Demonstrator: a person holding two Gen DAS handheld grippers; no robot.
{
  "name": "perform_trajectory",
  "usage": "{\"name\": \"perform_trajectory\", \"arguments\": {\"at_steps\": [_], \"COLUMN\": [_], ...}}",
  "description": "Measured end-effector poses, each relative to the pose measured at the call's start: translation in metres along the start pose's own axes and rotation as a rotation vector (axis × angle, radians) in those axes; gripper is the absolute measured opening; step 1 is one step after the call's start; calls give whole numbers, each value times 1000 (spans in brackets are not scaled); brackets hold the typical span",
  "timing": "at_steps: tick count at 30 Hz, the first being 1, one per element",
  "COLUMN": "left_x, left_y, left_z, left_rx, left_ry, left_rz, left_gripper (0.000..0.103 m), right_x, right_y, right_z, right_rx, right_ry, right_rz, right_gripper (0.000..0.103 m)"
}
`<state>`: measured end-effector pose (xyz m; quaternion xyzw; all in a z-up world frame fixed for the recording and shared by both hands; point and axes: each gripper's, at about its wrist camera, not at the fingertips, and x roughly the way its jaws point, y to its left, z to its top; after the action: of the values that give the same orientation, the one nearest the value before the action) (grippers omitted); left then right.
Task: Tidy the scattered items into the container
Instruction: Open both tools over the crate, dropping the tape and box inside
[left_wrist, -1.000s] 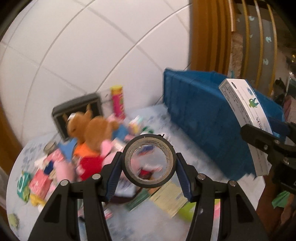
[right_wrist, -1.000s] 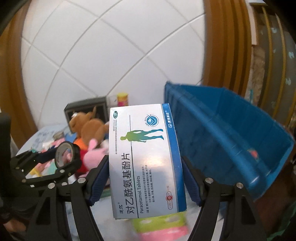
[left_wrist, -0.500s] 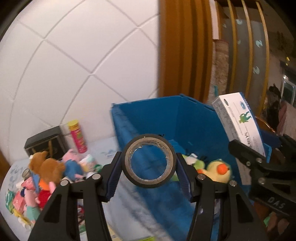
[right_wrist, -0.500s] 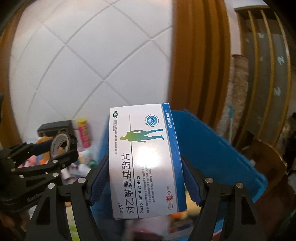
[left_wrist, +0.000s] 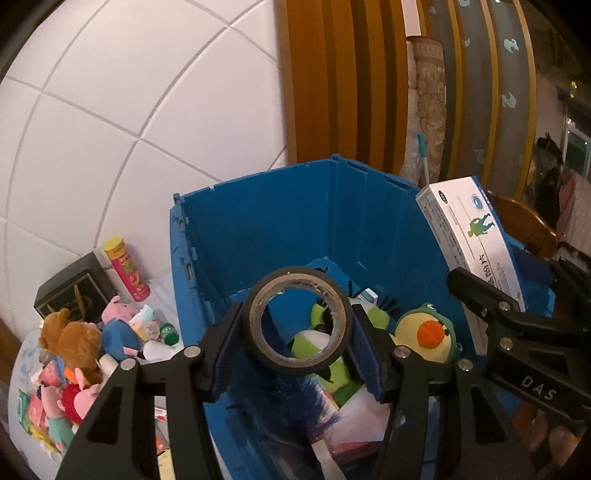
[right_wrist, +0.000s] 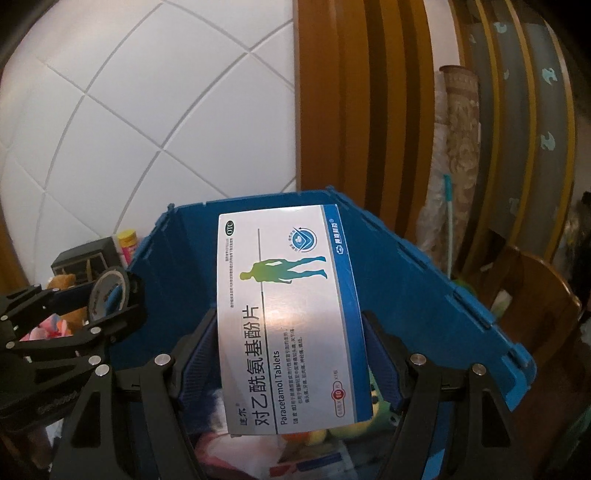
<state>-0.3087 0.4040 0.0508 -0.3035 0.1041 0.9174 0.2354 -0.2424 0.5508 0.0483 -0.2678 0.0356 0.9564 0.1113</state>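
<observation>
Left gripper (left_wrist: 298, 332) clamped on tape roll (left_wrist: 298, 320): dark rubbery ring, frayed cardboard core. Right gripper (right_wrist: 290, 354) clamped on tablet box (right_wrist: 290, 314): glossy flat carton, held upright. A second ago both carried loads above cluttered table; now both hang over blue crate (left_wrist: 258, 229), so release looks due. Crate: rigid ribbed plastic; soft yellow duck plush (left_wrist: 424, 332) inside at 3 o'clock of roll. Remaining toy pile (left_wrist: 81, 350) on table at 9 o'clock; pink tube (left_wrist: 127, 273) at 10 o'clock.
</observation>
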Motion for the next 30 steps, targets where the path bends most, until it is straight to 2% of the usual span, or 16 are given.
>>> {"name": "perform_trajectory", "arguments": {"at_steps": [1,2,3,5,9,19,30], "left_x": [0,0,0,-1,-1,-7,-36], "left_y": [0,-1,-1,1,0,9,55], "left_z": [1,1,1,2,1,-7,-34], "left_rx": [0,1,2,-3,-2,-22,-81], "left_ry": [1,2,1,-7,-1,5,-2], "left_rz": [3,9,20,31,27,25,54], "left_gripper": [57,68,79,86,86,86,87], "right_x": [3,5,7,9,12,3,-15], "right_y": [-2,-4,-5,-8,-15,-8,34], "right_z": [-1,-1,0,0,-1,-4,-9], "right_rx": [1,2,4,12,26,21,-18], "right_ry": [4,7,8,8,11,12,10], "right_rz": [-2,-5,-8,-19,-30,-51,-52], "right_gripper": [75,78,87,94,100,102,103]}}
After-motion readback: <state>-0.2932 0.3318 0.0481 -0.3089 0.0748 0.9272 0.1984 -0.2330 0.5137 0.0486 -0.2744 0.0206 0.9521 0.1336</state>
